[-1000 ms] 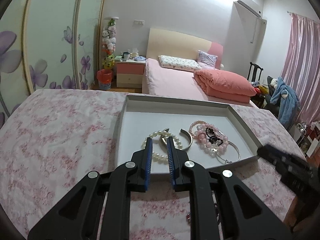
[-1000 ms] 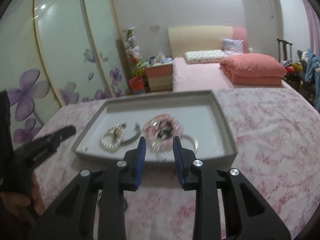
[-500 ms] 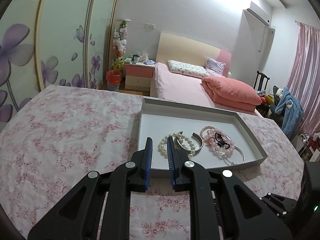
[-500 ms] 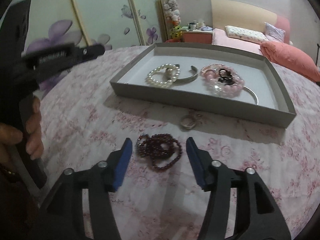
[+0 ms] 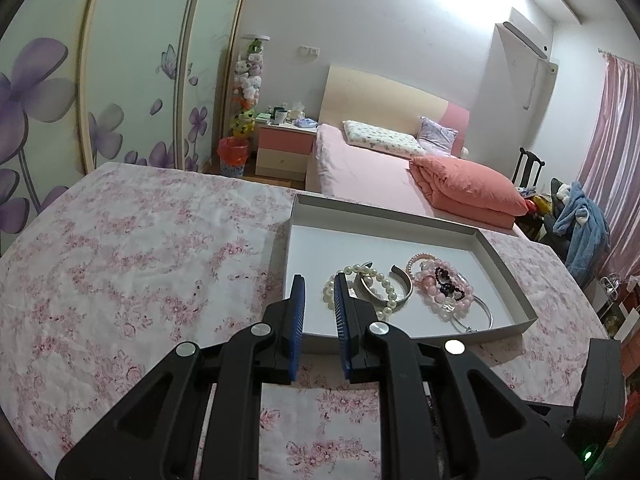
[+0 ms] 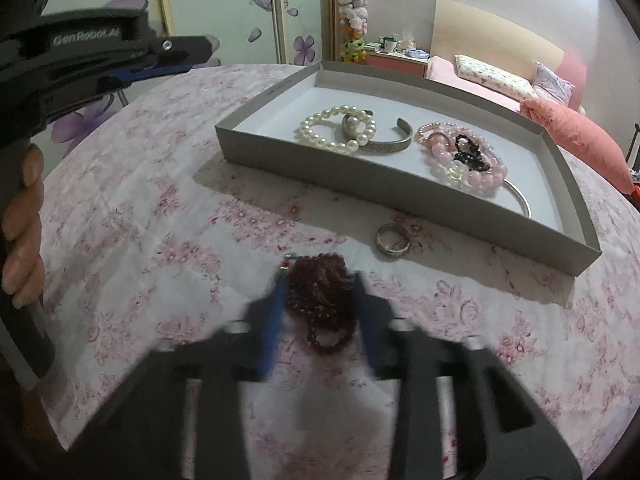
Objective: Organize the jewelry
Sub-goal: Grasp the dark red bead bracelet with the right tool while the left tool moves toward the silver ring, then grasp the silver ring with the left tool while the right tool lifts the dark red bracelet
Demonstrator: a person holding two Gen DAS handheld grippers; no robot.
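Pink-flowered cloth covers the bench (image 6: pixel 168 216). On it the right gripper (image 6: pixel 318 300) is closing around a bunched dark red bead bracelet (image 6: pixel 322 300), whose long axis runs along the fingers, pointing away from the gripper toward the grey tray (image 6: pixel 400 176). A silver ring (image 6: pixel 393 239) lies just beyond, right of the fingertips. The left gripper (image 5: pixel 318 308), nearly shut and empty, hovers before the tray.

We see the right gripper (image 6: pixel 318 292) motion-blurred; beside the tray (image 6: pixel 400 182), its wall hides part of the bangle (image 6: pixel 520 200).
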